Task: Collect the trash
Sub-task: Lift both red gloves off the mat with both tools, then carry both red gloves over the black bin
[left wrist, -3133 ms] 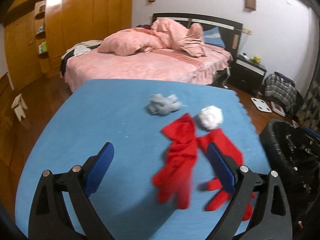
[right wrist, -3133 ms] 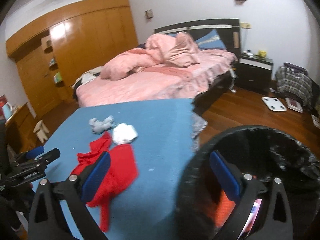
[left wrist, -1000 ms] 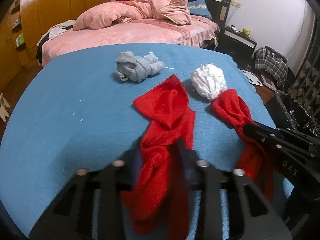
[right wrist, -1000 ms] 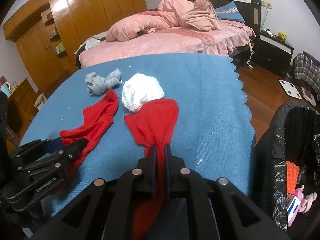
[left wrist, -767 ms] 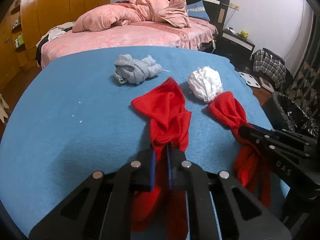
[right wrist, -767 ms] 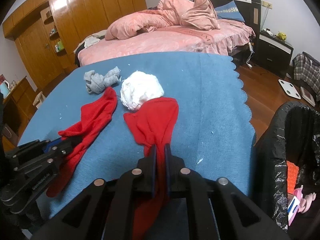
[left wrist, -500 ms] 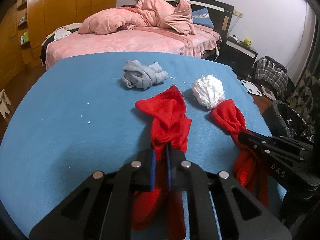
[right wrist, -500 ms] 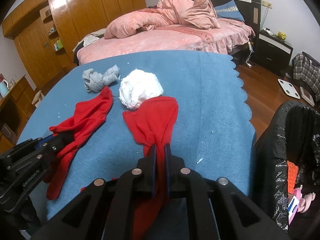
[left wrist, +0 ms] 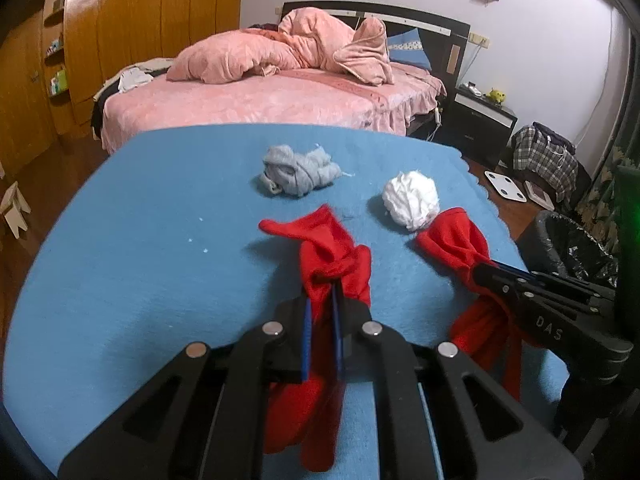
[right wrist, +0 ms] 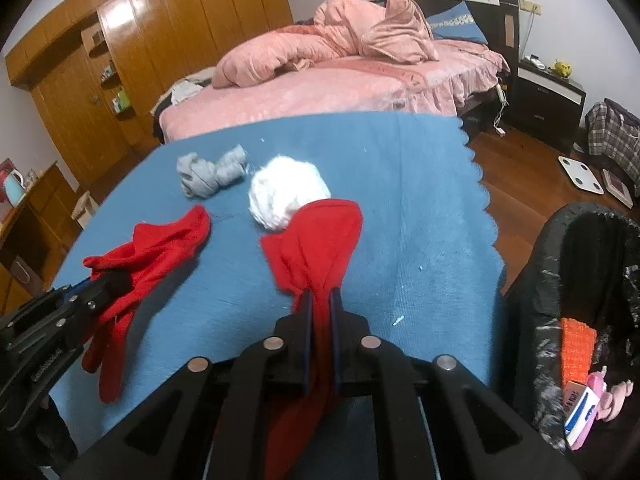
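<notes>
Bedroom light falls on a blue tabletop (left wrist: 132, 264) with a scalloped right edge, set in front of a bed (left wrist: 256, 96) heaped with pink bedding, wooden wardrobes (right wrist: 132, 60) at far left and a dark nightstand (left wrist: 480, 120) at far right. On the cloth lie four pieces of trash. A grey crumpled rag (left wrist: 298, 172) sits far and left of centre; a white wad (left wrist: 410, 200) sits just right of it.

The left gripper (left wrist: 320, 300) has just been closing, and its blue-padded fingers (left wrist: 306, 336) are clenched on the left red glove (left wrist: 332, 256), whose cuff spreads out ahead on the tabletop while its finger ends hang below the grip. The right gripper (right wrist: 320, 300) has its fingers (right wrist: 306, 340) pinched tight on the right red glove (right wrist: 316, 240), the cuff of which touches the near side of the white wad.

From the left wrist view the right gripper appears at the right, clamped across its glove. A black-lined trash bin (right wrist: 580, 280) stands off the tabletop's right edge, with an orange item (right wrist: 576, 348) and a pink and white package (right wrist: 584, 408) inside.
</notes>
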`<state>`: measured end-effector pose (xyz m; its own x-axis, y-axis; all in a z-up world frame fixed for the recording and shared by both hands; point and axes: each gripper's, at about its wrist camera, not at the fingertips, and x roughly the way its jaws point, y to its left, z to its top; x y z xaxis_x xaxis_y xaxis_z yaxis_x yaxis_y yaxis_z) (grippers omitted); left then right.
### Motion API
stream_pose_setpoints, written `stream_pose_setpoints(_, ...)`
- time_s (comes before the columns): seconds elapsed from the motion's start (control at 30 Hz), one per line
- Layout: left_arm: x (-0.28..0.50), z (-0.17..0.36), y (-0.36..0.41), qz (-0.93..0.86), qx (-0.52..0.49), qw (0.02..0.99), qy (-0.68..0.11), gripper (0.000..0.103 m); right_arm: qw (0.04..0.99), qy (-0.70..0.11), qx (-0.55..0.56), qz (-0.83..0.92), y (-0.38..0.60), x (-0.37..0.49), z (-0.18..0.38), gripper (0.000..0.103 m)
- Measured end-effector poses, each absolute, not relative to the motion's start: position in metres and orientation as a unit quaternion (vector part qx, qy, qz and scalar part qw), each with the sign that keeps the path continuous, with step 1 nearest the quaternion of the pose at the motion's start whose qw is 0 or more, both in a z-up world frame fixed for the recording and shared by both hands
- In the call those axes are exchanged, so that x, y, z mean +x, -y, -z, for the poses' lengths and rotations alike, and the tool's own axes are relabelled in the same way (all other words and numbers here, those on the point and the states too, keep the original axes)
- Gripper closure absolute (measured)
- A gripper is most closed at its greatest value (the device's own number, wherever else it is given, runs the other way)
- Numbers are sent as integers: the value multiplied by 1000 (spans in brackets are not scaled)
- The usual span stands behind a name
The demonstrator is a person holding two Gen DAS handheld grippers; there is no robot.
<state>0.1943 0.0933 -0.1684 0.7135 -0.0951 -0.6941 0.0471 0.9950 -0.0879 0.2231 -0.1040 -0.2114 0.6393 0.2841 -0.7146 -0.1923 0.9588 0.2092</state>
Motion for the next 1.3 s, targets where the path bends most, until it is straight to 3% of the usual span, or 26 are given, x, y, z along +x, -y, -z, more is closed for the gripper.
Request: stream_pose_setpoints(1.3, 127, 64, -12, 114, -16, 952, -283, 95, 954, -270, 55, -116, 187, 127, 74, 95)
